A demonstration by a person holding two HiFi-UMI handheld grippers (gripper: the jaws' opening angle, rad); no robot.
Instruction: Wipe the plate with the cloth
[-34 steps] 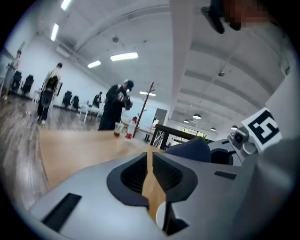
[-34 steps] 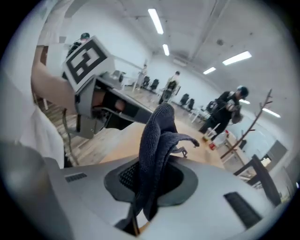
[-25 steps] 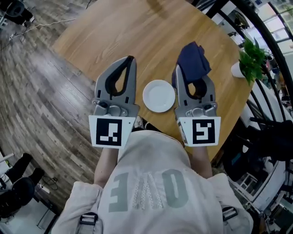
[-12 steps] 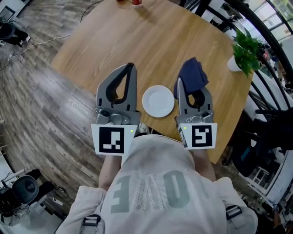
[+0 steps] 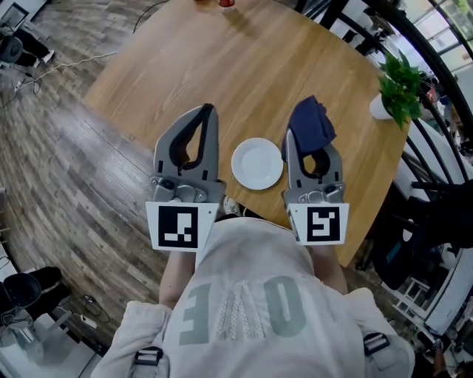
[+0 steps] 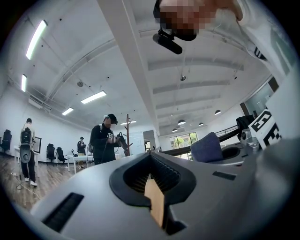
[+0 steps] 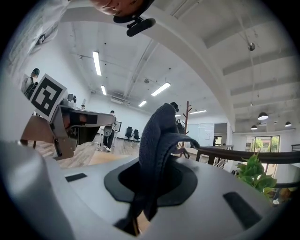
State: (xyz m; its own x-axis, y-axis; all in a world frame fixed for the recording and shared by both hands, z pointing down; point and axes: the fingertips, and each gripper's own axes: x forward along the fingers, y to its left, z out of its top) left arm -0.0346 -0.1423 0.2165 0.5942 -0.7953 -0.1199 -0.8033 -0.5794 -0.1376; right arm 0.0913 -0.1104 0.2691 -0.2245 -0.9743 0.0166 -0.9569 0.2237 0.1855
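One round wooden table (image 5: 244, 66); the plate sits on it close to the edge nearest the person.

One person, seen from above: pale top, both forearms reaching out toward the plate, hands hidden under the marker cubes.

Two grippers, one on each side of the plate, side by side and roughly parallel. Both point away from the person and lie about level over the table edge.
- Left gripper (image 5: 208, 111): just left of the plate, not touching it. Jaws closed together, tips meeting, nothing between them; its own view shows only the closed black pads (image 6: 161, 171).
- Right gripper (image 5: 290, 140): just right of the plate, not touching it. Jaws clamped on the cloth, which its own view shows running up from between the pads.

Two marker cubes, one at the back of each gripper, nearer the person than the plate.

One plate (image 5: 257, 163): white, round, bare, flat on the table between the two grippers.

One cloth (image 5: 310, 124): dark blue, bunched, standing out past the right gripper's tips. It is beyond and right of the plate, apart from it.

One potted plant (image 5: 399, 88): green leaves, white pot, well beyond and right of the plate at the table's edge.

One small red item (image 5: 227, 3): far beyond the plate at the table's opposite side, too small to identify.
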